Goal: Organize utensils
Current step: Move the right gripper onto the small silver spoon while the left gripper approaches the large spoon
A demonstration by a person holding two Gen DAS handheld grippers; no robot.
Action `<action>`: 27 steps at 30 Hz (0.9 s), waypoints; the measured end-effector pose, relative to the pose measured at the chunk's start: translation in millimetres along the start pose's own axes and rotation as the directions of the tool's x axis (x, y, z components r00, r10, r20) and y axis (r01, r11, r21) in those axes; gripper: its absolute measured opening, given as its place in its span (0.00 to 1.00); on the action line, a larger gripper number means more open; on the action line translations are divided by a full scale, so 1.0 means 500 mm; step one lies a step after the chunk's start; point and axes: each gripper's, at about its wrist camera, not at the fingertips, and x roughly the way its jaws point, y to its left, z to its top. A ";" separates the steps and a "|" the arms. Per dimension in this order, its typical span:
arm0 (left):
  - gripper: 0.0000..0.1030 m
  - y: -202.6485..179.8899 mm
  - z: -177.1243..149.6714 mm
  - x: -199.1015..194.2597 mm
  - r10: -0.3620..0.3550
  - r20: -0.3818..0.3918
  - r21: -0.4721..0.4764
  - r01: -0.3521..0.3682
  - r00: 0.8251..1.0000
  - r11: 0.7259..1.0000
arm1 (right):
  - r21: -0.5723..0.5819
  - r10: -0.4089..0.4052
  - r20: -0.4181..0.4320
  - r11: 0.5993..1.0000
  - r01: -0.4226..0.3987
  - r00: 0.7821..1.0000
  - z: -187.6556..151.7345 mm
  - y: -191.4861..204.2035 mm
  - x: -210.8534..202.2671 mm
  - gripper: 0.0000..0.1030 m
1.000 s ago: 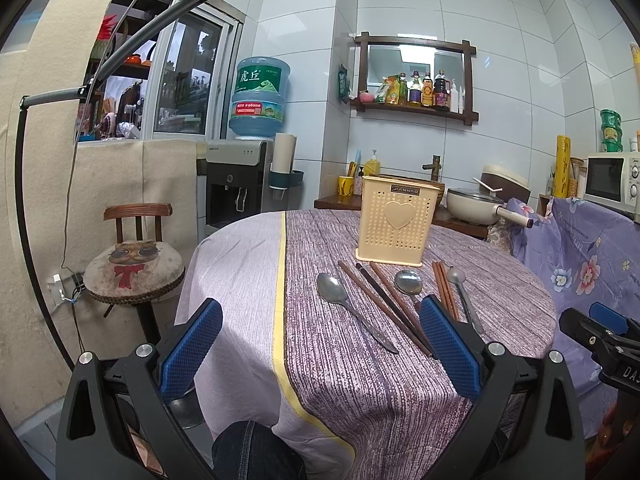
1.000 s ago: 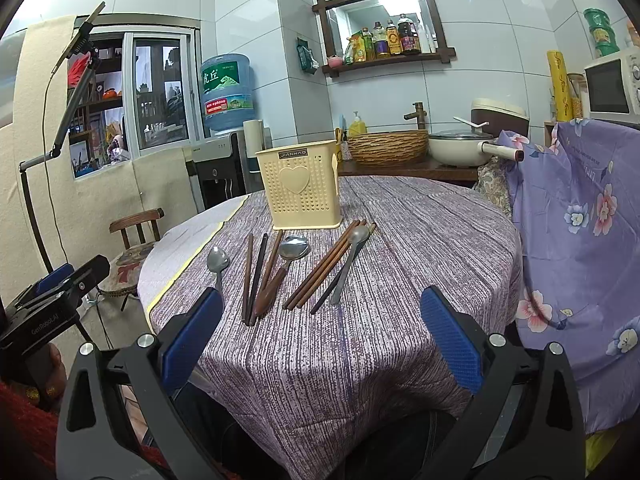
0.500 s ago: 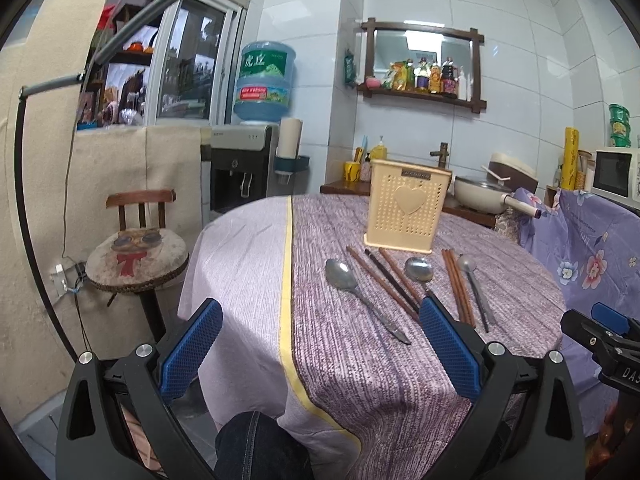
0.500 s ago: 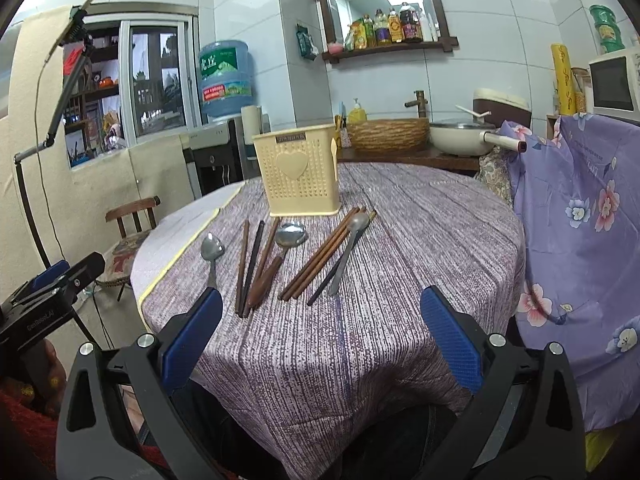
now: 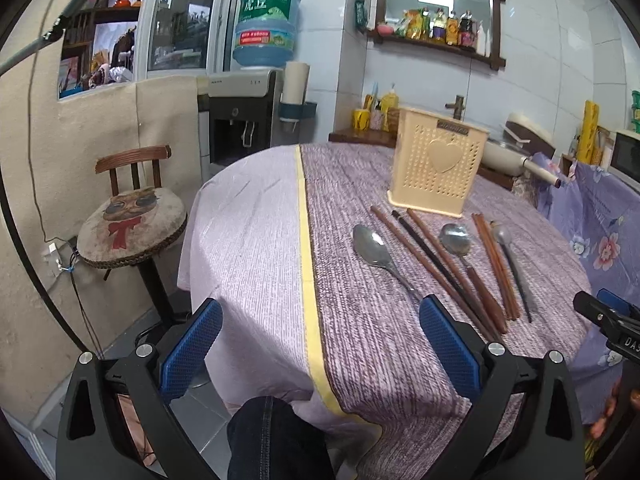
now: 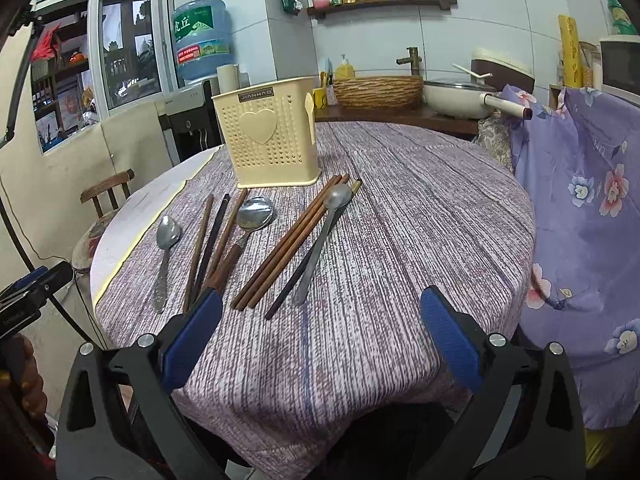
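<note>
Both pairs of jaws stood wide apart and empty. The left gripper [image 5: 320,350], with its blue ribbed pads [image 5: 191,350], hung over the near edge of the round desk [image 5: 248,240], above the pale strip of cloth and the yellow stripe. The right gripper [image 6: 320,338] hovered over the near rim of the purple woven tablecloth [image 6: 420,220].

Over the last second both cameras had drawn closer to the desk and tipped a little downward, so the utensils lay fuller in view, while nothing on the cloth had shifted. That reads as an approach only: no piece had yet been lifted, and the sorting was at its very start.

Just beyond the right jaws lay the whole row, handles toward the person. From the left: a plain steel spoon [image 6: 164,256]; three dark wooden chopsticks [image 6: 210,240]; a wooden-handled steel spoon [image 6: 250,220]; a bundle of reddish-brown chopsticks [image 6: 292,240]; and a long slim steel spoon [image 6: 320,240] lying across a single black chopstick.

Behind them, upright and apparently empty, stood the cream perforated plastic holder with a heart on its face [image 6: 268,136], well apart from both grippers. Judging by position, the slim spoon or the reddish bundle seemed the likeliest first pick for the right gripper.
</note>
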 end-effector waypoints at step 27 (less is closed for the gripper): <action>0.89 -0.030 0.103 0.155 0.040 -0.212 0.025 -0.035 0.976 0.999 | -0.057 -0.071 -0.197 0.997 0.061 0.978 0.165 -0.009 0.220 0.77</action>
